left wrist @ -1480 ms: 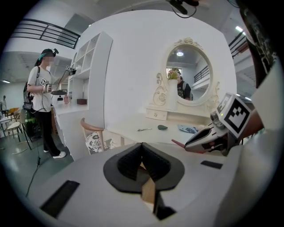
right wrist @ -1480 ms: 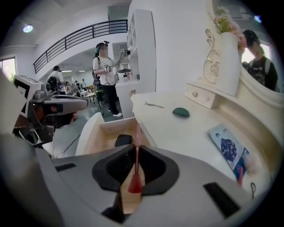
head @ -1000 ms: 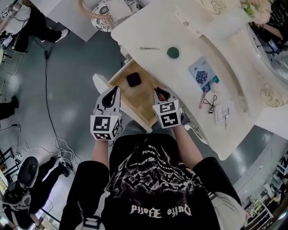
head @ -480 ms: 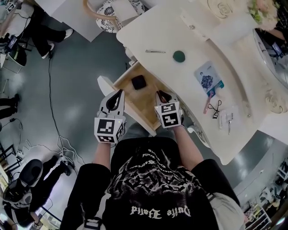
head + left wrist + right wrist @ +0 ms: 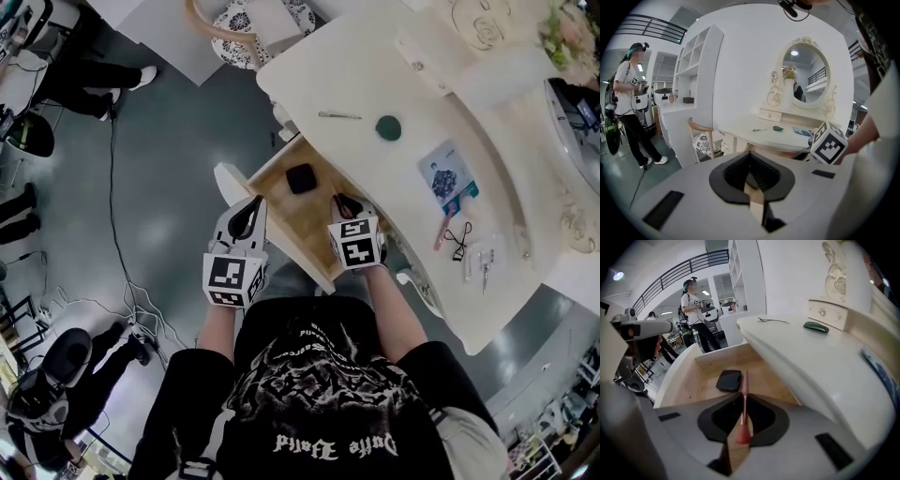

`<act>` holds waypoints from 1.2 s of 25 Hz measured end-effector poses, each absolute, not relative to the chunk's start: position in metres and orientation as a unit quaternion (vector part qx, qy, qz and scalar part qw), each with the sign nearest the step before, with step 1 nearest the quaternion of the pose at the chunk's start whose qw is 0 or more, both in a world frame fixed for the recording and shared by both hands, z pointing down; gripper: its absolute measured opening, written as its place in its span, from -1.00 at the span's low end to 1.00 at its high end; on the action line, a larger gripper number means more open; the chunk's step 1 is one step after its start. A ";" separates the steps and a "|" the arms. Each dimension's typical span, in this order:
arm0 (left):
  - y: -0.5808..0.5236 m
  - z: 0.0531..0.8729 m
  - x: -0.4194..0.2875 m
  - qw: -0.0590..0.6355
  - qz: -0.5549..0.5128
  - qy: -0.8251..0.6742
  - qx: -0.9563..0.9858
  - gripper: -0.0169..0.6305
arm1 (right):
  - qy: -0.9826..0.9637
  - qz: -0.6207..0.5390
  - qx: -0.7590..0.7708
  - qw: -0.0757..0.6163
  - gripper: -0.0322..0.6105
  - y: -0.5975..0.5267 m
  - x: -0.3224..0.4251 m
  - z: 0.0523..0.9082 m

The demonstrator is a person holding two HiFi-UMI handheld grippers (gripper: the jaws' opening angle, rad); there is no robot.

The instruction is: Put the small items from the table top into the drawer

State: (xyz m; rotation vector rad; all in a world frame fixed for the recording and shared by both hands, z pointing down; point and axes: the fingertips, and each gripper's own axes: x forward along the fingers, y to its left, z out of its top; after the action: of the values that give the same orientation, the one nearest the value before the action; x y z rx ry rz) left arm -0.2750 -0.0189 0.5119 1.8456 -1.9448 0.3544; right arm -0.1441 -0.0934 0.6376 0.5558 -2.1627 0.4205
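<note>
The wooden drawer (image 5: 284,212) stands pulled out from the white dressing table (image 5: 487,281). A black compact (image 5: 301,178) lies inside it, also seen in the right gripper view (image 5: 729,380). My right gripper (image 5: 339,202) hangs over the drawer's near right part, shut on a thin pink stick (image 5: 744,394) that points down toward the drawer floor (image 5: 764,376). My left gripper (image 5: 253,208) hovers at the drawer's left front edge, its jaws together with nothing in them (image 5: 751,158). On the table top lie a green oval item (image 5: 388,127) and a metal hair clip (image 5: 339,115).
Further right on the table are a printed card (image 5: 448,176), a pink item (image 5: 440,234), an eyelash curler (image 5: 459,234) and small metal tools (image 5: 485,267). A chair (image 5: 234,23) stands at the table's far end. People stand on the grey floor at left.
My right gripper has sunk a little toward the drawer, still holding the pink stick. The left gripper has hardly moved. The head view has shifted slightly.
</note>
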 end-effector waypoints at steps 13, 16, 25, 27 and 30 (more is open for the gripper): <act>-0.013 0.518 -0.288 0.228 0.124 -0.710 0.654 -0.90 | -0.850 0.170 0.217 0.448 -0.75 -0.100 -0.158 0.658; -0.010 0.520 -0.294 0.230 0.127 -0.714 0.649 -0.90 | -0.846 0.176 0.223 0.451 -0.75 -0.103 -0.158 0.664; -0.007 0.522 -0.312 0.232 0.130 -0.723 0.637 -0.90 | -0.837 0.180 0.231 0.462 -0.75 -0.111 -0.159 0.675; -0.008 0.523 -0.313 0.232 0.129 -0.724 0.637 -0.90 | -0.836 0.182 0.233 0.463 -0.75 -0.112 -0.161 0.679; -0.007 0.524 -0.312 0.233 0.129 -0.723 0.637 -0.90 | -0.833 0.185 0.232 0.467 -0.75 -0.112 -0.161 0.684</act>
State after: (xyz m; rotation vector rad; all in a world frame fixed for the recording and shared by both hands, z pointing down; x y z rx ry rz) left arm -0.3124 -0.0073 0.5240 1.7501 -1.9859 0.3537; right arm -0.1612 -0.1116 0.6841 0.5702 -2.0442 0.4542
